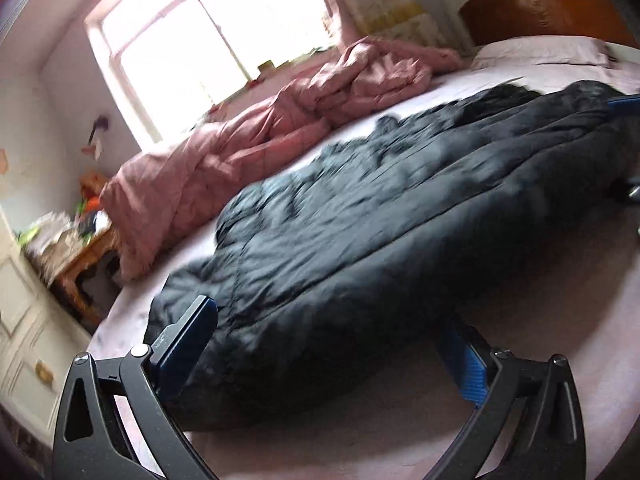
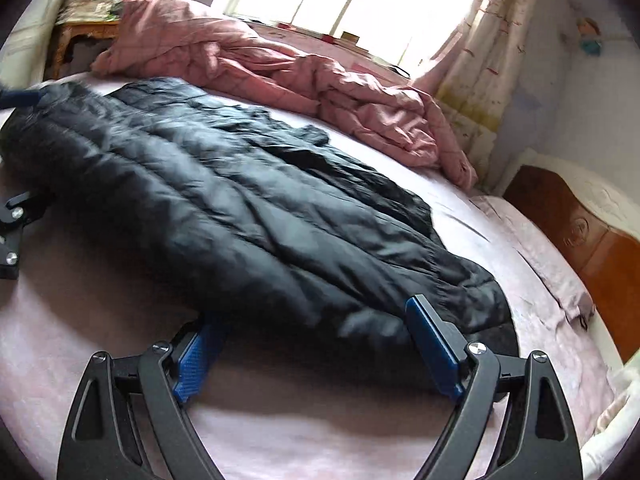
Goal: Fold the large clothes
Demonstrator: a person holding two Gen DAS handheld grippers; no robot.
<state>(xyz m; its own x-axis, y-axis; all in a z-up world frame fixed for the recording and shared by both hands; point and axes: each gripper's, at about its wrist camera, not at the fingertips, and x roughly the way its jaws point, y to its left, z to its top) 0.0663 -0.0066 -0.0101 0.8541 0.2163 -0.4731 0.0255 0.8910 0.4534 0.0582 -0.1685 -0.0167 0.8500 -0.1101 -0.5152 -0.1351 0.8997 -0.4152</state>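
A large black puffer coat (image 1: 360, 232) lies spread on the pink bed sheet (image 1: 400, 432), with its fur-trimmed end toward the left wrist side. My left gripper (image 1: 326, 350) is open wide, low at the coat's near edge, and the padded hem bulges between its fingers without being pinched. In the right wrist view the same coat (image 2: 224, 208) runs diagonally across the sheet (image 2: 300, 420). My right gripper (image 2: 316, 352) is also open wide around the coat's near edge, its left pad partly tucked under the fabric. Part of the left gripper's frame (image 2: 12, 232) shows at the far left edge.
A crumpled pink quilt (image 1: 248, 132) lies along the far side of the bed under the window (image 1: 208, 40). A wooden headboard (image 2: 592, 248) closes the bed's end. A cluttered wooden side table (image 1: 80, 256) and a white door (image 1: 20, 320) stand beyond the bed's other end.
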